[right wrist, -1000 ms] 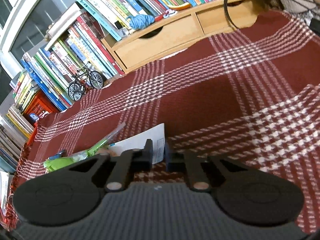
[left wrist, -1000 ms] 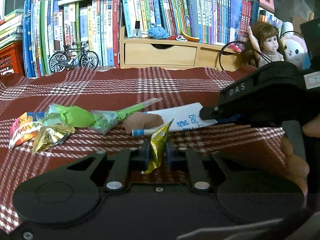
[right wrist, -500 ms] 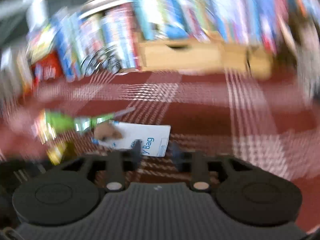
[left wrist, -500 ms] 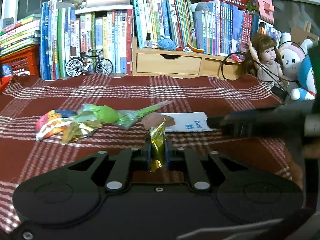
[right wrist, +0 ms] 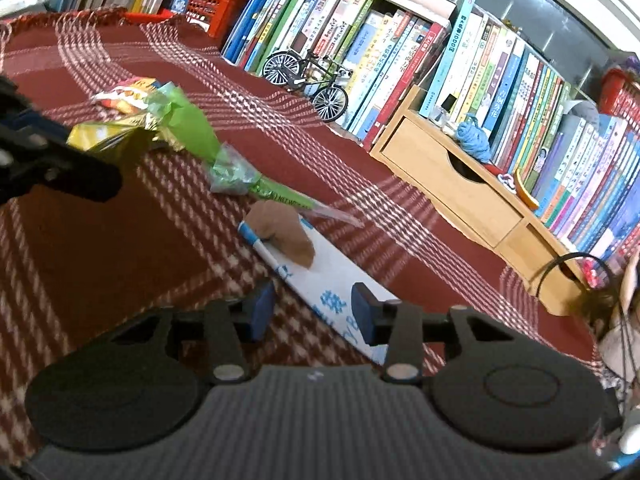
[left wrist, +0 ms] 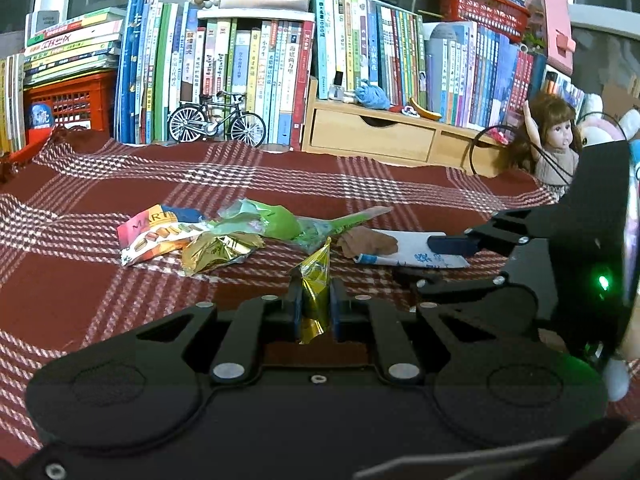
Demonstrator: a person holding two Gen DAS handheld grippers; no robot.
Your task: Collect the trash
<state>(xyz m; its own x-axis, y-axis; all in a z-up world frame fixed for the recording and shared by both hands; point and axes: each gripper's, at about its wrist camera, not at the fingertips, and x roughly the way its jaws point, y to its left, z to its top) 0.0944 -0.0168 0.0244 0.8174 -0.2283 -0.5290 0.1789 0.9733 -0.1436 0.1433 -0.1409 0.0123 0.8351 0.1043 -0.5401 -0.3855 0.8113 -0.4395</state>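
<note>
My left gripper is shut on a gold foil wrapper, held above the red plaid cloth. On the cloth lie a red snack packet, another gold wrapper, a green plastic wrapper, a brown scrap and a white bag with blue print. My right gripper is open, its blue pads either side of the near end of the white bag. The brown scrap lies on the bag's far end, the green wrapper beyond it. The right gripper also shows at the right of the left wrist view.
Rows of books line the back, with a model bicycle, a wooden drawer unit and a red crate. A doll and plush toys sit at the far right. The left gripper's finger reaches in from the left of the right wrist view.
My right gripper has opened and let go of the white bag, and swung round to face the books. The left gripper has drawn back and up with the gold wrapper.
</note>
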